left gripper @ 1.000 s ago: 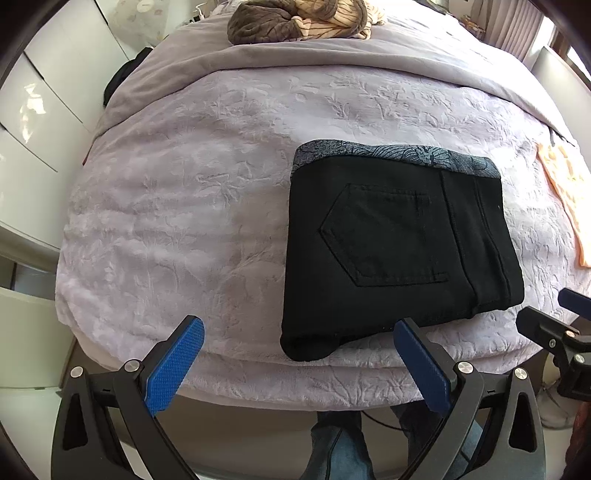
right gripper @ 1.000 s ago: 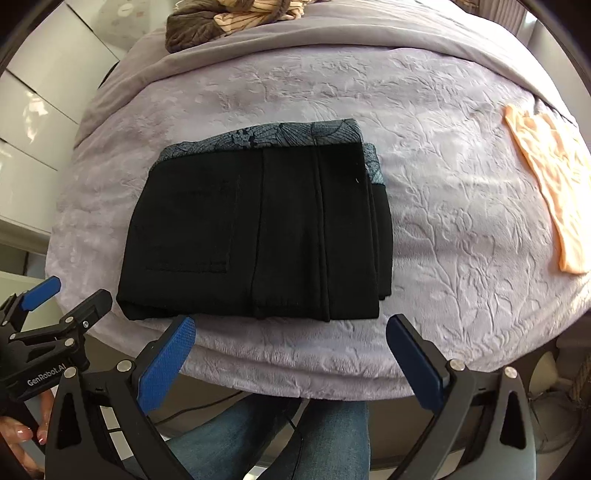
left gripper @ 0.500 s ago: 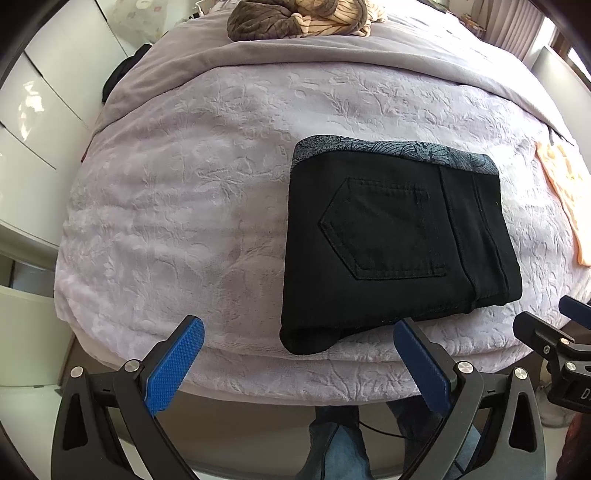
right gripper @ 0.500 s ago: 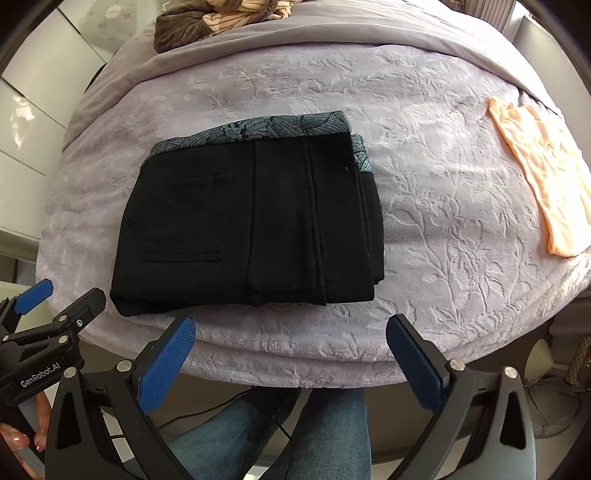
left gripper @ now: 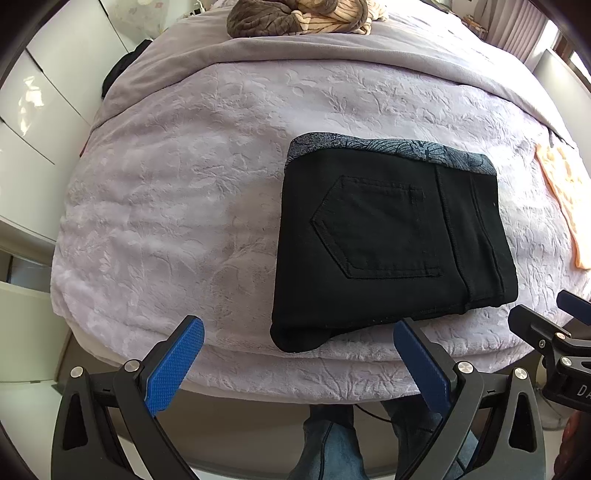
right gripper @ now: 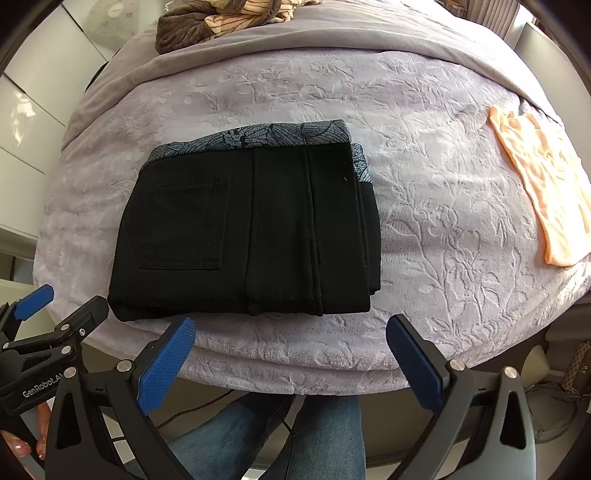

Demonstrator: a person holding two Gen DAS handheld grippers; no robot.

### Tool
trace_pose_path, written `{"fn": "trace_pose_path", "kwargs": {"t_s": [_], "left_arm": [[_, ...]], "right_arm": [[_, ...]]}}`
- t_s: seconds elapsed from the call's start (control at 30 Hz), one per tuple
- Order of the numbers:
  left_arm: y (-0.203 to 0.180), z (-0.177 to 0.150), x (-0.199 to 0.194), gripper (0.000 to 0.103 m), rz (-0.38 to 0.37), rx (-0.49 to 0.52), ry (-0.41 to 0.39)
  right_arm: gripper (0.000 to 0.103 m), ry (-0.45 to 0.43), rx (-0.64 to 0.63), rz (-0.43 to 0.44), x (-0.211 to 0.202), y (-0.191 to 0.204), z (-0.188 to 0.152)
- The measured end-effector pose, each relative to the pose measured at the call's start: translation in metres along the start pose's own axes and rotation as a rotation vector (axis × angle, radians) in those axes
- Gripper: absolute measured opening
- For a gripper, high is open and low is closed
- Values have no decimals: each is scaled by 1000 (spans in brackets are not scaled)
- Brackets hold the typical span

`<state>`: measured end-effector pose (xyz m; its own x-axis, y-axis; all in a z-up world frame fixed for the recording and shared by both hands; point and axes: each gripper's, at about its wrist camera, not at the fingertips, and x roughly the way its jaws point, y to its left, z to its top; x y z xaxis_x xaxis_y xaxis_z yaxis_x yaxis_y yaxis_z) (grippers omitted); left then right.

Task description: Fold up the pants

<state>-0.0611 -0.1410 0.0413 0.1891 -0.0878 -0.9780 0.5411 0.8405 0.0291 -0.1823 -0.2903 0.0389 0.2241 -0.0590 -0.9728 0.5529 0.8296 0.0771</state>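
Note:
The black pants [left gripper: 388, 243] lie folded into a compact rectangle on the lilac bedspread [left gripper: 184, 192], back pocket up, with a grey patterned waistband along the far edge. They also show in the right wrist view [right gripper: 247, 229]. My left gripper [left gripper: 295, 354] is open and empty, held off the bed's near edge, just short of the pants' front left corner. My right gripper [right gripper: 291, 354] is open and empty, held off the near edge in front of the pants.
A peach garment [right gripper: 543, 188] lies flat at the bed's right side. A brown and striped heap of clothes [left gripper: 295, 18] sits at the far end. White cabinets [left gripper: 33, 122] stand to the left. The person's jeans-clad legs [right gripper: 288, 435] are below the edge.
Both grippers have drawn back and up from the bed a little, so the pants sit slightly farther away in both views. The pants have not moved. Both grippers stay open.

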Motion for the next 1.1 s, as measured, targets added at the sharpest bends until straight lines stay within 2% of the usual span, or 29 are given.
{"fn": "trace_pose_path", "kwargs": {"t_s": [1.1], "left_arm": [[-3, 0, -1, 103, 4, -7, -2]], "right_arm": [[103, -6, -3, 3, 0, 3, 0]]}}
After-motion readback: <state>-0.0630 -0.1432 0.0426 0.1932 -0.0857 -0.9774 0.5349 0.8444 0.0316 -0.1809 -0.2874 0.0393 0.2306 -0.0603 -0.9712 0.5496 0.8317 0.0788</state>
